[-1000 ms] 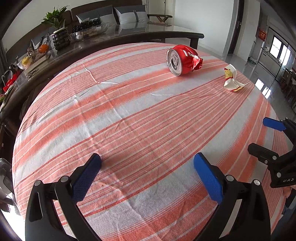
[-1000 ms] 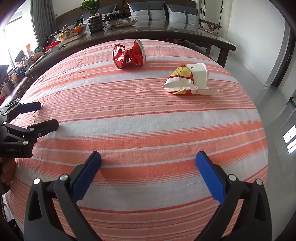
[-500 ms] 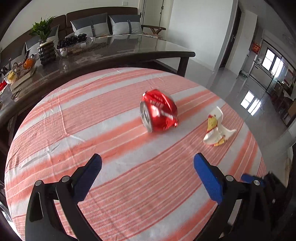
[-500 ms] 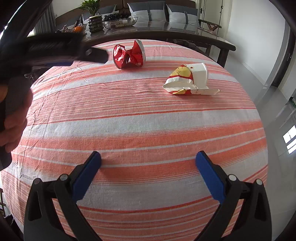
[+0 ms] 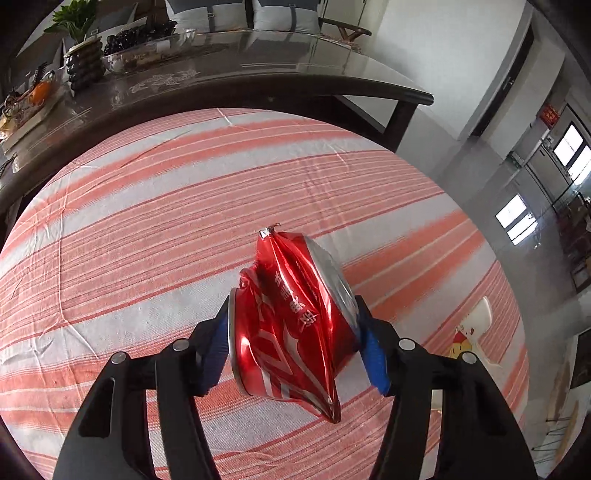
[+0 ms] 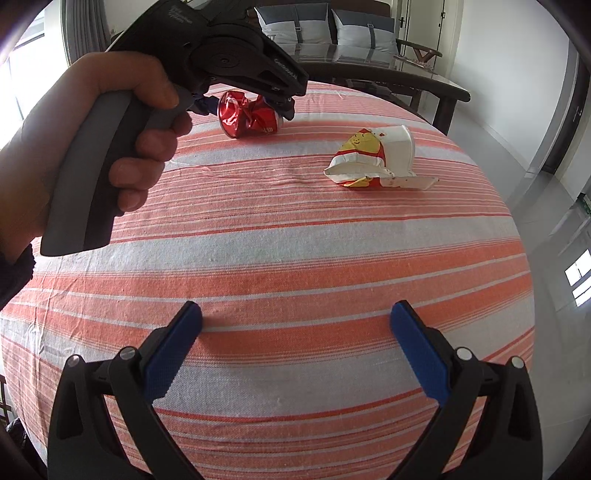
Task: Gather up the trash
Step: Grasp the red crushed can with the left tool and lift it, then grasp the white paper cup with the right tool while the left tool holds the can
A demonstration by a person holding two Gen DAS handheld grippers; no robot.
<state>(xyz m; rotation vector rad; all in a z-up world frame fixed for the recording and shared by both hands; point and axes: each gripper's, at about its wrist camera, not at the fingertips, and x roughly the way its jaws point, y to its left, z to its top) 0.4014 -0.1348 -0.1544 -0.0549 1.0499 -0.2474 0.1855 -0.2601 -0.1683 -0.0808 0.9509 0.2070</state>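
The left tool (image 5: 293, 341) is clamped on the crushed red aluminium can (image 5: 291, 325), above the bench with the orange-and-white striped cloth (image 5: 147, 229). The right tool (image 6: 295, 343) stands apart, empty; the crumpled white-and-yellow paper cup (image 6: 376, 158) lies at its 1 o'clock.

Dark glass-topped table (image 5: 258, 66), grey-cushioned sofa (image 6: 332, 26), white walls, daylight.

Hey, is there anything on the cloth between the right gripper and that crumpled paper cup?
Nothing visible. Only bare striped tablecloth lies between the open right gripper and the crumpled paper cup. The red can sits off to the left, in the left gripper.
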